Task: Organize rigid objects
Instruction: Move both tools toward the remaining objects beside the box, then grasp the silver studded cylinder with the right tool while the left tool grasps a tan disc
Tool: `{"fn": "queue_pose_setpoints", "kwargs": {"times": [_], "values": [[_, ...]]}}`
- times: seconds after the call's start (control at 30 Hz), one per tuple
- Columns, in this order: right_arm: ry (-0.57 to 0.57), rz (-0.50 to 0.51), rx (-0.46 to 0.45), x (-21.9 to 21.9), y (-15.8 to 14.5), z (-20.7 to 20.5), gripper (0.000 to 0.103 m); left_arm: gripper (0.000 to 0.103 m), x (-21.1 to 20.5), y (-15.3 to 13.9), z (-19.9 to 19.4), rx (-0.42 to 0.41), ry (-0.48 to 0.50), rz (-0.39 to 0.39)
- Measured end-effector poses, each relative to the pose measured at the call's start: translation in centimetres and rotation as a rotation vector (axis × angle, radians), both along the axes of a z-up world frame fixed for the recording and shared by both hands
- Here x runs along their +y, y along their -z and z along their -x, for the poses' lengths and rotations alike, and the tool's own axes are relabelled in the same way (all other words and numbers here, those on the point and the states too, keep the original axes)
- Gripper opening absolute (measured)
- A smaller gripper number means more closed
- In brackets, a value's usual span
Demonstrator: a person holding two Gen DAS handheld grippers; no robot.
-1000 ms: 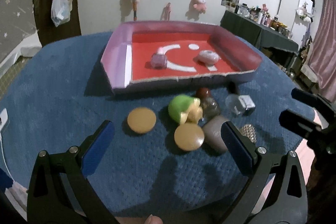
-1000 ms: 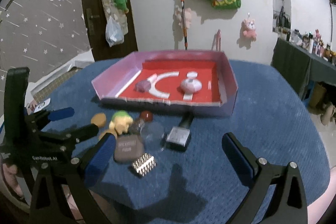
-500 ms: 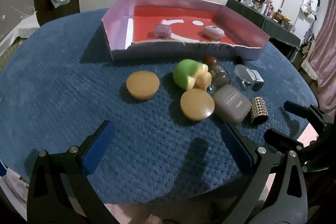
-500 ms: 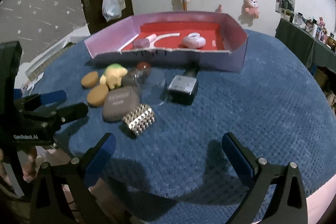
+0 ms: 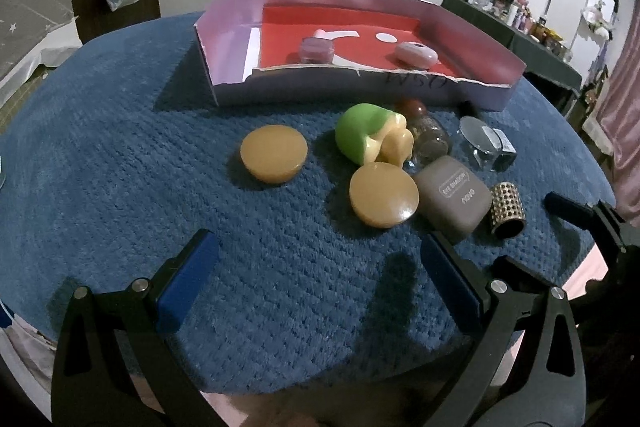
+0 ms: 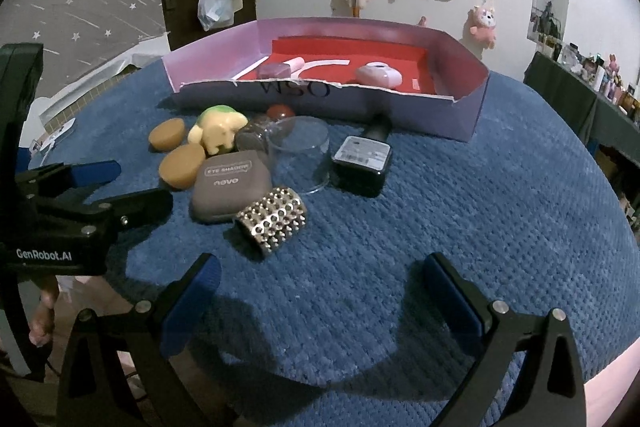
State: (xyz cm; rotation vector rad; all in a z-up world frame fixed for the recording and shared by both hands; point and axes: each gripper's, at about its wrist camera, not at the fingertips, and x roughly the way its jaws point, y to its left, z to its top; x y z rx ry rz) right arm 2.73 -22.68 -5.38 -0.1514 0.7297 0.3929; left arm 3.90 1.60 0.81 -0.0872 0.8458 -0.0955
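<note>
A pink box with a red floor (image 5: 232,27) (image 6: 472,95) stands at the back of the blue table and holds a purple jar (image 5: 316,49) and a pink oval case (image 5: 416,54). In front of it lie two tan discs (image 5: 274,157) (image 5: 384,193), a green and yellow toy (image 5: 370,137), a grey eye-shadow case (image 5: 454,195) (image 6: 230,185), a studded metal cylinder (image 6: 272,225), a clear glass cup (image 6: 300,151) and a black bottle (image 6: 364,159). My left gripper (image 5: 318,283) and right gripper (image 6: 318,291) are both open and empty, near the table's front edge.
The table (image 5: 100,147) is round with a blue textured cloth. A small dark jar with a red cap (image 5: 424,131) lies behind the toy. A dark side table with bottles (image 5: 520,27) stands at the right. Plush toys and a bag hang on the wall.
Both grippers have drawn back and lowered toward the table's front edge, so the objects now look closer. Nothing on the table has moved. Both grippers stay open.
</note>
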Motion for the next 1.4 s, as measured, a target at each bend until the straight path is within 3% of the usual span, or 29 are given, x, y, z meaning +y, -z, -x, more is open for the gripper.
{"fn": "queue_pose_setpoints", "kwargs": {"times": [0.17,0.3,0.7,0.8,1.13,1.2,1.4], "values": [[-0.019,-0.002,-0.021,0.4,-0.1,-0.2,0.089,0.101,-0.5,0.0,-0.3,-0.016,0.012,-0.015],[-0.038,-0.008,-0.032,0.9,-0.3,-0.5,0.078,0.089,-1.1,-0.1,-0.5,-0.033,0.034,-0.032],[-0.059,-0.042,-0.040,1.1,-0.7,-0.8,0.041,0.069,-1.3,-0.4,-1.2,-0.058,0.041,-0.023],[-0.059,-0.041,-0.040,1.1,-0.7,-0.8,0.041,0.059,-1.5,-0.5,-1.5,-0.062,0.053,-0.016],[-0.054,-0.049,-0.031,1.0,-0.6,-0.7,0.040,0.049,-1.9,-0.4,-1.9,-0.073,0.063,-0.014],[-0.054,-0.052,-0.029,0.9,-0.7,-0.7,0.040,0.036,-2.1,-0.4,-1.8,-0.075,0.083,-0.012],[-0.051,-0.065,-0.020,0.6,-0.7,-0.8,0.040,0.036,-2.0,-0.7,-1.2,-0.070,0.107,0.000]]}}
